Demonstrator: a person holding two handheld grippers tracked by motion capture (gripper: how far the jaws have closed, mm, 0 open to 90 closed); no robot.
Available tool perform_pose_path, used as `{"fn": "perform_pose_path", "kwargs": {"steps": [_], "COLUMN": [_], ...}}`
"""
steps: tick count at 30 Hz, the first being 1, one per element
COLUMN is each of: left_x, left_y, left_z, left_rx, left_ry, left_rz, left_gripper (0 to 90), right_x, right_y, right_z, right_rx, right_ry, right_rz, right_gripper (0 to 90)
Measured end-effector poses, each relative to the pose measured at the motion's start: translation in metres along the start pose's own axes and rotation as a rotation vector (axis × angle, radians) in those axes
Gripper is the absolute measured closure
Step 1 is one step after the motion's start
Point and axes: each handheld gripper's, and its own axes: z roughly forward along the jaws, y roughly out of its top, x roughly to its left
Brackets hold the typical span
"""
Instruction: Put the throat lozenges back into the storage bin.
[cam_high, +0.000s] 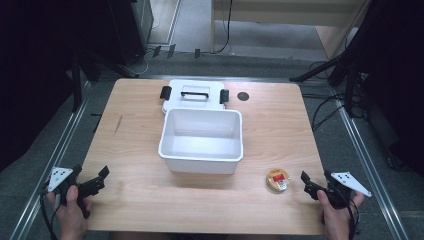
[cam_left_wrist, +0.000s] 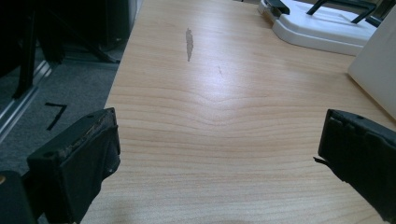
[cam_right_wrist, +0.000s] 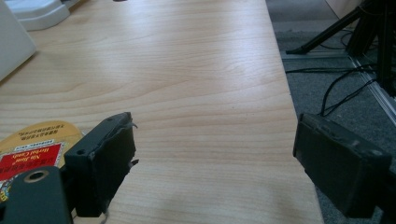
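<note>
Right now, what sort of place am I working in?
Probably a lab or recording studio rather than a home: a bare wooden table stands on grey carpet, dark tripod legs flank it, and loose cables run across the floor.

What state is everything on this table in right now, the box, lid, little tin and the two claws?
White box: open, empty, upright.
Lid: off, flat on the table behind the box, handle up.
Round tin: closed, flat on the table, beside the right gripper.
Left gripper: open, holding nothing.
Right gripper: open, holding nothing.
</note>
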Motion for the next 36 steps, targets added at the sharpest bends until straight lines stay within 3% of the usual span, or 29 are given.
{"fn": "perform_pose_path", "kwargs": {"steps": [6, 9, 12, 17, 20, 21, 25, 26, 28, 31, 33, 36], "left_x": [0.001, -0.003, -0.006, -0.005, -0.004, -0.004, -0.006, -0.007, -0.01, -0.009, -0.006, -0.004], "left_y": [0.0, 0.0, 0.001, 0.001, 0.001, 0.001, 0.001, 0.001, 0.001, 0.002, 0.003, 0.004], "left_z": [0.0, 0.001, 0.003, 0.003, 0.003, 0.004, 0.004, 0.004, 0.005, 0.006, 0.007, 0.01], "left_rx": [-0.002, -0.002, 0.012, 0.012, 0.017, 0.019, 0.025, 0.024, 0.036, 0.04, 0.053, 0.082], "left_ry": [0.002, 0.027, 0.05, 0.05, 0.045, 0.044, 0.035, 0.031, 0.013, 0.012, 0.015, 0.007], "left_rz": [-0.01, 0.014, 0.041, 0.024, 0.012, 0.022, 0.047, 0.06, 0.093, 0.086, 0.055, 0.032], "left_gripper": [0.0, 0.0, 0.0, 0.0, 0.0, 0.0, 0.0, 0.0, 0.0, 0.0, 0.0, 0.0], "right_x": [0.002, 0.003, 0.009, 0.019, 0.025, 0.029, 0.037, 0.042, 0.049, 0.055, 0.062, 0.066], "right_y": [0.002, 0.005, 0.011, 0.021, 0.029, 0.035, 0.042, 0.047, 0.052, 0.057, 0.062, 0.065], "right_z": [-0.002, -0.004, -0.006, -0.01, -0.012, -0.011, -0.008, -0.006, -0.004, -0.001, 0.004, 0.007], "right_rx": [0.022, 0.029, 0.059, 0.09, 0.118, 0.148, 0.212, 0.245, 0.279, 0.31, 0.365, 0.399], "right_ry": [0.02, 0.034, 0.035, 0.036, 0.062, 0.071, 0.093, 0.121, 0.124, 0.115, 0.117, 0.114], "right_rz": [-0.019, -0.015, -0.052, -0.103, -0.125, -0.152, -0.164, -0.147, -0.163, -0.183, -0.205, -0.23], "right_gripper": [13.9, 13.9, 13.8, 13.7, 13.7, 13.7, 13.7, 13.7, 13.6, 13.7, 13.6, 13.6]}}
